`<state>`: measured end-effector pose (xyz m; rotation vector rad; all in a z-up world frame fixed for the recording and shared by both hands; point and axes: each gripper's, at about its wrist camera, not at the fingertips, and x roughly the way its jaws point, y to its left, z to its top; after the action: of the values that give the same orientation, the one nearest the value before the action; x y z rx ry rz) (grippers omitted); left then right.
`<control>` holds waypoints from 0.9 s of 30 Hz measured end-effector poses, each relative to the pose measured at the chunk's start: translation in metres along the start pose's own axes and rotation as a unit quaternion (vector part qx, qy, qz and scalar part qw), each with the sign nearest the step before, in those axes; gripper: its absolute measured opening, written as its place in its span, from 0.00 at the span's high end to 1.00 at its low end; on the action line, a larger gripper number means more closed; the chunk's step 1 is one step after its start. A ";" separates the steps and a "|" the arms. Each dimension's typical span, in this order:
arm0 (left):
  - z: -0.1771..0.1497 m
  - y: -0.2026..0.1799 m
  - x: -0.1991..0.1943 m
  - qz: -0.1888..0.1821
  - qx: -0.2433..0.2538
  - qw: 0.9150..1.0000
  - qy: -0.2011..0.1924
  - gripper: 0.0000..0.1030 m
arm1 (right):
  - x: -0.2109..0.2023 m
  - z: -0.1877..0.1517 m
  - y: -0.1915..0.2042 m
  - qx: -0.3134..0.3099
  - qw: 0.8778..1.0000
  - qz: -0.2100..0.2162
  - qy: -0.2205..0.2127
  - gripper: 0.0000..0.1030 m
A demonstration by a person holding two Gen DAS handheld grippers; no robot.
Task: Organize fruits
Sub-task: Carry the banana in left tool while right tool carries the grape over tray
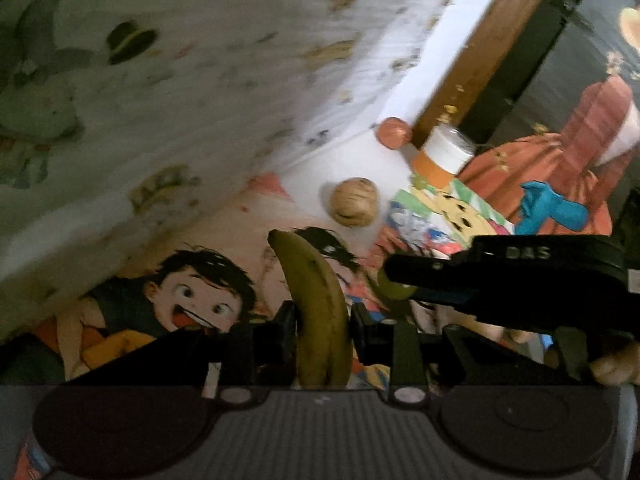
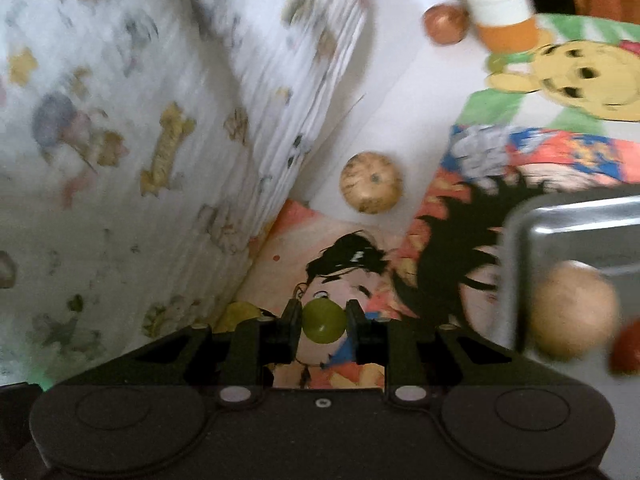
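Observation:
My left gripper (image 1: 322, 320) is shut on a yellow-green banana (image 1: 316, 304) that points forward above a cartoon-printed sheet. My right gripper (image 2: 324, 320) is shut on a small round green fruit (image 2: 323, 321); it also shows in the left wrist view (image 1: 394, 286), held by the right gripper (image 1: 404, 280) at the right. A tan round fruit (image 1: 354, 201) (image 2: 371, 188) lies on the sheet ahead. A reddish-brown fruit (image 1: 394, 132) (image 2: 445, 24) lies farther back. A metal tray (image 2: 568, 220) at the right holds a tan round fruit (image 2: 572, 310) and a red one (image 2: 626, 350).
A white printed cloth wall (image 1: 180, 100) (image 2: 140, 140) rises at the left. A white and orange jar (image 1: 444, 152) (image 2: 502, 8) stands at the back beside a wooden post (image 1: 480, 48). A blue object (image 1: 552, 208) lies on red cloth at the right.

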<state>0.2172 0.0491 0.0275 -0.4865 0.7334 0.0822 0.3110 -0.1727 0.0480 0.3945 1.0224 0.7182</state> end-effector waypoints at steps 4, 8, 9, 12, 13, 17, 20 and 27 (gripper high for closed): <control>-0.009 -0.021 -0.010 -0.022 0.019 1.000 0.001 0.68 | -0.043 -0.016 -0.018 0.016 0.999 -0.016 -0.038 0.75; -0.022 -0.046 -0.016 -0.047 0.043 0.998 0.012 0.68 | -0.080 -0.034 -0.036 0.030 0.996 -0.040 -0.071 0.75; -0.026 -0.052 -0.017 -0.052 0.048 0.997 0.015 0.68 | -0.090 -0.040 -0.041 0.034 0.995 -0.045 -0.078 0.75; -0.039 -0.069 -0.021 -0.069 0.066 0.995 0.028 0.68 | -0.111 -0.058 -0.054 0.045 0.993 -0.061 -0.093 0.75; -0.044 -0.074 -0.021 -0.074 0.072 0.994 0.033 0.68 | -0.118 -0.065 -0.059 0.048 0.992 -0.065 -0.096 0.75; -0.064 -0.094 -0.022 -0.091 0.098 0.990 0.051 0.68 | -0.138 -0.092 -0.076 0.065 0.989 -0.080 -0.108 0.75; -0.077 -0.105 -0.024 -0.098 0.115 0.986 0.063 0.68 | -0.146 -0.111 -0.087 0.077 0.987 -0.090 -0.109 0.75; -0.099 -0.119 -0.024 -0.111 0.140 0.981 0.076 0.68 | -0.158 -0.148 -0.110 0.106 0.982 -0.106 -0.115 0.75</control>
<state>0.1656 -0.0991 0.0274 -0.3036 0.8219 -0.2666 0.1689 -0.3656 0.0099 0.5311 0.9063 0.3623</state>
